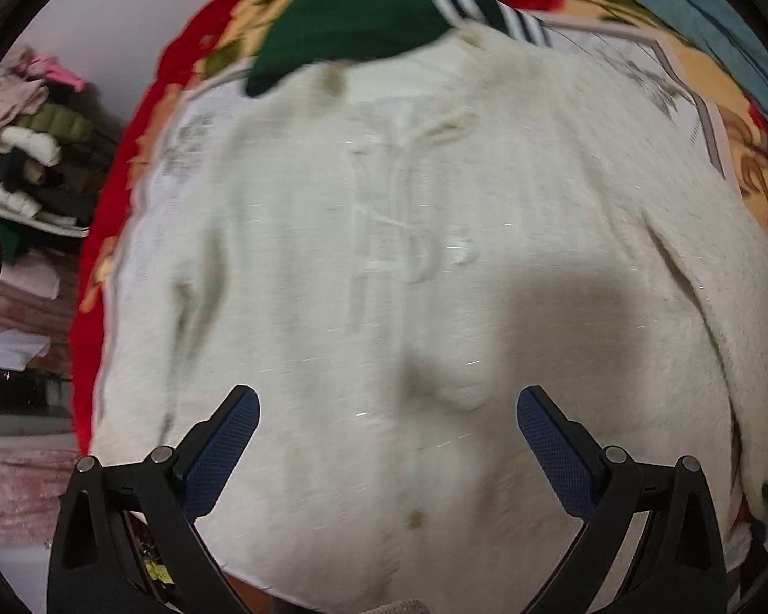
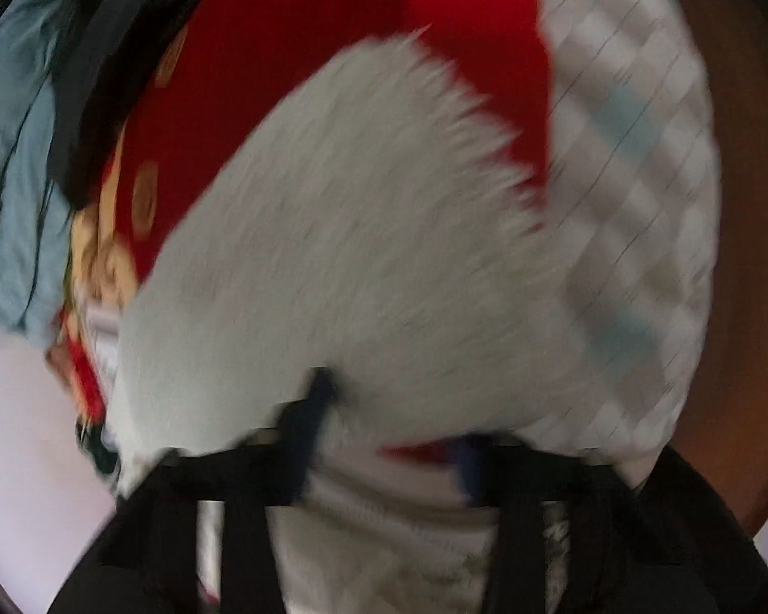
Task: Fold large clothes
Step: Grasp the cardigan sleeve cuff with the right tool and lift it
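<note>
A large cream fuzzy sweater (image 1: 409, 256) lies spread flat on a bed, with faint embroidery on its chest and its neck at the far side. My left gripper (image 1: 388, 409) hovers above the sweater's lower part, open and empty. In the blurred right wrist view, a fluffy white part of the sweater (image 2: 358, 256) fills the middle. My right gripper (image 2: 389, 435) is mostly buried in that fabric; one dark fingertip (image 2: 317, 389) pokes up through it and the fabric appears held between the fingers.
A green garment with white stripes (image 1: 363, 20) lies beyond the collar. A red floral blanket (image 1: 128, 153) covers the bed. Stacked folded clothes (image 1: 30, 153) sit on shelves at left. A checked white cloth (image 2: 635, 204), blue fabric (image 2: 10, 179) and wood surface (image 2: 732, 204) border the right view.
</note>
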A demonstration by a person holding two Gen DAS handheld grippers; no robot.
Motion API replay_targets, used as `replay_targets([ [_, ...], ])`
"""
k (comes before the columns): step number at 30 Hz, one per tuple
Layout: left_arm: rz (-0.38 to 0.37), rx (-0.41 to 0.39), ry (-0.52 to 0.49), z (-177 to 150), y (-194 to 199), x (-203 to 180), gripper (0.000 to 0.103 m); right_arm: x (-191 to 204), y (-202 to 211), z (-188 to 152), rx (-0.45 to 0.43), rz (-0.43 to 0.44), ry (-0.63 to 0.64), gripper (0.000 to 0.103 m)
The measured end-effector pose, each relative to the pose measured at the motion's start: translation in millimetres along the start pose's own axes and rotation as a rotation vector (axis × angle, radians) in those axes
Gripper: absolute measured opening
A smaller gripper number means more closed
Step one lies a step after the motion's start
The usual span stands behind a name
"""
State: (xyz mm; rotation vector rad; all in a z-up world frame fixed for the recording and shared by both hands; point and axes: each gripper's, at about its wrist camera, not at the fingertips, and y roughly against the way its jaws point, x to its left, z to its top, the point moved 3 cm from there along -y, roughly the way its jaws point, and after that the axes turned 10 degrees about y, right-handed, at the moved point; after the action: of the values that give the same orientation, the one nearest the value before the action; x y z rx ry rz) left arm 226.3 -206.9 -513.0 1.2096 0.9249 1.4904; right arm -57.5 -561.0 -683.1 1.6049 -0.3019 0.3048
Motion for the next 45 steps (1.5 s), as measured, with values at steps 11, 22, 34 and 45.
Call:
replay_targets([
  [11, -0.112, -0.049, -0.064, 7, -11, -68, 0.103, 51, 9, 12, -0.152, 0.047, 0.143, 0.043],
  [22, -0.086, -0.013, 0.043, 17, -39, -34, 0.103, 116, 20, 14, -0.31, 0.127, 0.128, 0.005],
  [34, -0.006, -0.034, 0.339, 61, -52, 115, 0.103, 382, 41, -121, -0.232, 0.229, 0.818, 0.005],
  [45, 0.189, 0.067, 0.584, 9, -119, 287, 0.103, 474, -177, -418, 0.088, -0.032, 1.597, 0.007],
])
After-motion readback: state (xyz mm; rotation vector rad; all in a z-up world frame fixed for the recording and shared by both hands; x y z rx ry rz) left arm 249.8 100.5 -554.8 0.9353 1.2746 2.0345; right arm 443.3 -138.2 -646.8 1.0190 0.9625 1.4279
